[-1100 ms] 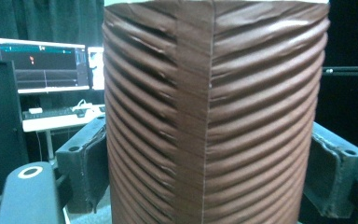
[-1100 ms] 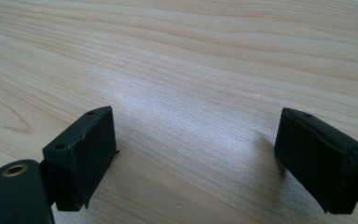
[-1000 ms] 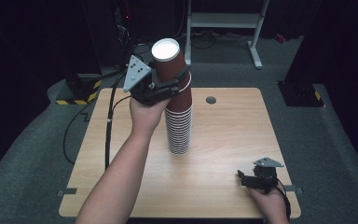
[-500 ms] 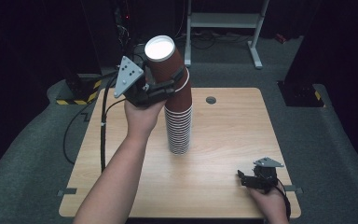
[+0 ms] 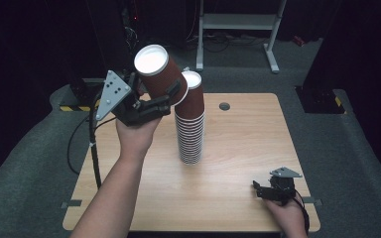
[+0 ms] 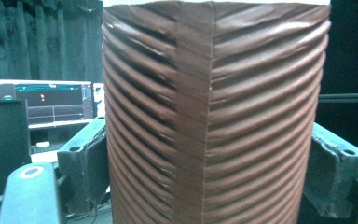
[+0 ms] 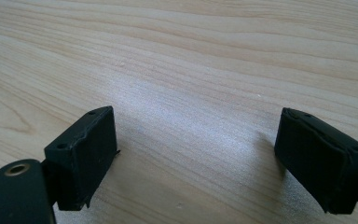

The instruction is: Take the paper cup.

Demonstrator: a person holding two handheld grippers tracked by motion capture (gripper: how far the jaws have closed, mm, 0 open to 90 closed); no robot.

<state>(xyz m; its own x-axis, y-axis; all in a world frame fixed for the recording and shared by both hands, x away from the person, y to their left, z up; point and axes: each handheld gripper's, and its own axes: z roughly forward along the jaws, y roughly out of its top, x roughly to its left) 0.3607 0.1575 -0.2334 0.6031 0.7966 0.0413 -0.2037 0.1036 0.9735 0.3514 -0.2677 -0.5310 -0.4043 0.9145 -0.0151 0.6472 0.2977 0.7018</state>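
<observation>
While the left gripper [image 5: 171, 96] squeezes a tilted brown cup [image 5: 159, 73] at upper left, the cup stack [image 5: 191, 124] stands mid-frame | left gripper view: jaws press both cup [image 6: 214, 116] sides | right gripper view: right gripper [image 7: 196, 154] wide apart, low above the table [image 7: 191, 56]

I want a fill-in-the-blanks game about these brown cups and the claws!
1. The left claw is shut on one brown ____.
2. That held one is tilted, while the stack of cups stands upright on the wooden ____.
3. The right claw has its jaws ____, with nothing between them.
4. The right claw rests near the table's ____ right corner, as the high view shows it.

Missing words: cup; table; open; near
</observation>
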